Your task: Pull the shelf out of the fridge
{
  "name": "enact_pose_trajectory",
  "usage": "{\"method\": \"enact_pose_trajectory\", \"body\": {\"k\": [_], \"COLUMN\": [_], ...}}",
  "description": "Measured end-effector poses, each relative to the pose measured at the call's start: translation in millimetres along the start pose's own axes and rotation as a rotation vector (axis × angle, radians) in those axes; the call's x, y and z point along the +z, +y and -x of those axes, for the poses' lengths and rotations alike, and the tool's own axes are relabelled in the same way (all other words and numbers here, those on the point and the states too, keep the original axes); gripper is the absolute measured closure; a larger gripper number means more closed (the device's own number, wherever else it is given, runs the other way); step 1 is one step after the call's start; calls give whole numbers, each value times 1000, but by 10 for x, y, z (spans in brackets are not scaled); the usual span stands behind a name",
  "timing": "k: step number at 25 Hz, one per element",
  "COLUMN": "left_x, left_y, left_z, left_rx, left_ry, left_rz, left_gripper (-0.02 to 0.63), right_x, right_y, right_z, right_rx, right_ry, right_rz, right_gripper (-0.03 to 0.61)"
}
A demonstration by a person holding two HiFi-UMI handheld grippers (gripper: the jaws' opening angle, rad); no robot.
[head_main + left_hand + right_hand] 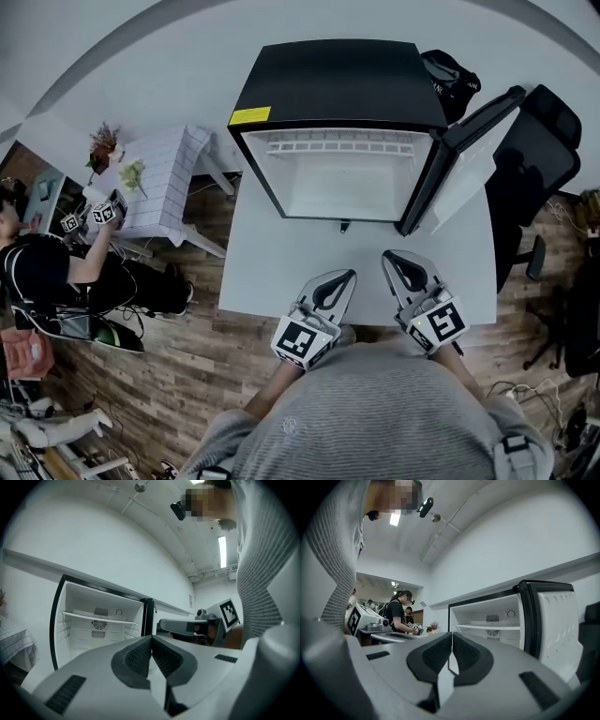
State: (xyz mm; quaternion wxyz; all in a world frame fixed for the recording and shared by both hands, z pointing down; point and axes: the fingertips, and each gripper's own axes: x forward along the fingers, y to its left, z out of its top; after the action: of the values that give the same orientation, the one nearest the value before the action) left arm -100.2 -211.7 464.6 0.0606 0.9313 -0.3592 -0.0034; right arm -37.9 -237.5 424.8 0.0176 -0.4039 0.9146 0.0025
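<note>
The reach has not begun: the left gripper [349,275] and right gripper [388,256] hover over the table's [258,272] near edge, each with jaws pressed together on nothing. Next, I judge, one must open and reach into the open fridge [337,84] at the far edge, where the white shelf [337,145] sits level, high up and fully seated

Nothing can be read. A yellow label [250,115] sits at the front left corner of the fridge [337,84] top — its print too small — and the white lettering on the black bag [452,82] behind the fridge is illegible too. The two marker cubes [302,339] carry only black-and-white square patterns.
</note>
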Motion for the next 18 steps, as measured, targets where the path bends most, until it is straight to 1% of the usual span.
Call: {"method": "enact_pose_trajectory", "body": {"k": [2, 6, 10, 12, 16, 18], "left_x": [10, 76, 111, 109, 106, 100], "left_y": [38, 89, 47, 20, -11, -11], "left_z": [-58, -222, -300, -345, -419, -458], "left_rx": [-8, -13, 16, 14, 19, 20], "left_ry": [10, -36, -29, -42, -24, -29], "left_rz": [3, -16, 4, -3, -8, -10], "left_gripper": [603, 603, 603, 603, 603, 603], "right_x": [-23, 22, 49, 48, -2, -25], "right_y": [-20, -93, -152, -174, -193, -218], "right_z": [-30, -102, -103, -111, -93, -87], "right_rx": [-2, 7, 19, 28, 44, 47], "right_ry": [11, 7, -2, -6, 5, 8], "right_rz": [10, 28, 14, 11, -2, -8], "right_gripper": [565, 565, 565, 565, 565, 565]}}
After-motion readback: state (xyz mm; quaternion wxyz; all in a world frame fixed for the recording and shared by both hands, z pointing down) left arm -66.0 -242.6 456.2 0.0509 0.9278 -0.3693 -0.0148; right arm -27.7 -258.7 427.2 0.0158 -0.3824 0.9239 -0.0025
